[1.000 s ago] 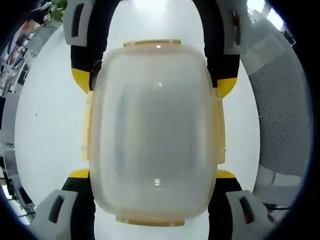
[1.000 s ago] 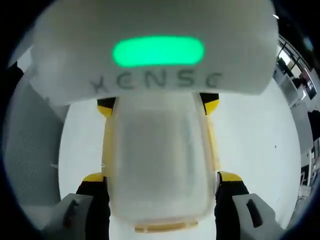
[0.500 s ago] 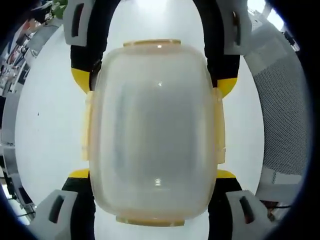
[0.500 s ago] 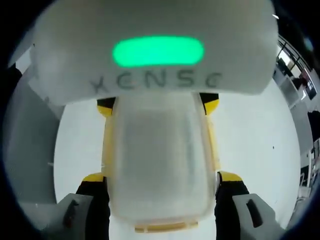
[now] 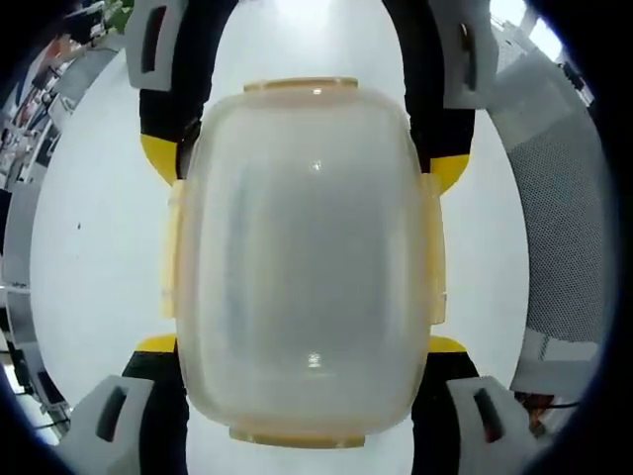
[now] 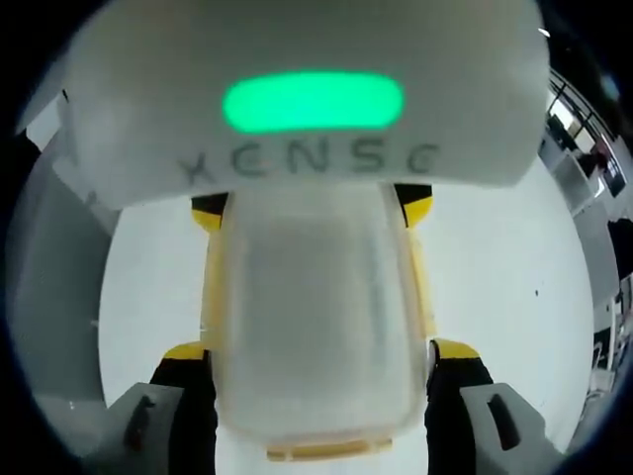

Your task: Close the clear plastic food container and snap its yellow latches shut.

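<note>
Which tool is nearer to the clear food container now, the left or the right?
Neither: both touch it. The left tool clamps one end of the clear food container between its jaws, and the right tool clamps the opposite end, facing it.

Setting looks like an office or lab workspace: plain white surface (image 5: 89, 247), grey mesh-backed chair (image 5: 554, 218) beside it, cluttered shelving or desks (image 5: 40, 79) at the periphery, window-like panels (image 6: 584, 139) in the far background.
</note>
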`<state>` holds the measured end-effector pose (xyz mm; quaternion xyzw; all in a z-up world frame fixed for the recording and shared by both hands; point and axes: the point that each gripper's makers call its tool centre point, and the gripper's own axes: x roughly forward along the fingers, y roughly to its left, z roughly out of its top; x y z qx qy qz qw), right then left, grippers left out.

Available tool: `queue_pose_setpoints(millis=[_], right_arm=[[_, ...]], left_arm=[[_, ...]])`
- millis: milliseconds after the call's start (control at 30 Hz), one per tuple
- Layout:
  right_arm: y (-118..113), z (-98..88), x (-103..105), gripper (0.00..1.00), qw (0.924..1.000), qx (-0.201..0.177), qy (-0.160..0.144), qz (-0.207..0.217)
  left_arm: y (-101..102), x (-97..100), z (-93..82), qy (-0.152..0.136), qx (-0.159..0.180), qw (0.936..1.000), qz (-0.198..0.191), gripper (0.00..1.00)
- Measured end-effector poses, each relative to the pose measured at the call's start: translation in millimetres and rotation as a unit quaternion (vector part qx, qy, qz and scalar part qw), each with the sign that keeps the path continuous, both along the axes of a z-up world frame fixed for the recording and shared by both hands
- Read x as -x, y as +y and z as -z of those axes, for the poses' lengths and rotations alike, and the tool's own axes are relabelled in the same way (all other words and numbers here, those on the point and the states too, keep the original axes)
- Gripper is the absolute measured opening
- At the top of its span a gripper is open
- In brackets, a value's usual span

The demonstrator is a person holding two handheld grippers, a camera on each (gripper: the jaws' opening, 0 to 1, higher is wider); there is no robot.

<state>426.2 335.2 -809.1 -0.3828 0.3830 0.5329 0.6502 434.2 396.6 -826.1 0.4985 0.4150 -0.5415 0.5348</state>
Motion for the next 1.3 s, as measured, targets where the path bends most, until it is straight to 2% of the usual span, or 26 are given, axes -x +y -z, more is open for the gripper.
queue_pose_setpoints(millis=[733,1300], right_arm=[[-3.2,-0.7,-1.0,0.88,1.0000,0.005,-0.005,0.007],[-6.3,-1.4,0.9,0.88,0.9997,0.017,-0.017,-0.010]], left_arm=[[-3.1,-3.3,-0.2,0.001,0.002,1.0000,0.003,0.96],[-4.4,-1.6,-2.5,-0.007,0.003,1.0000,0.003,0.96]])
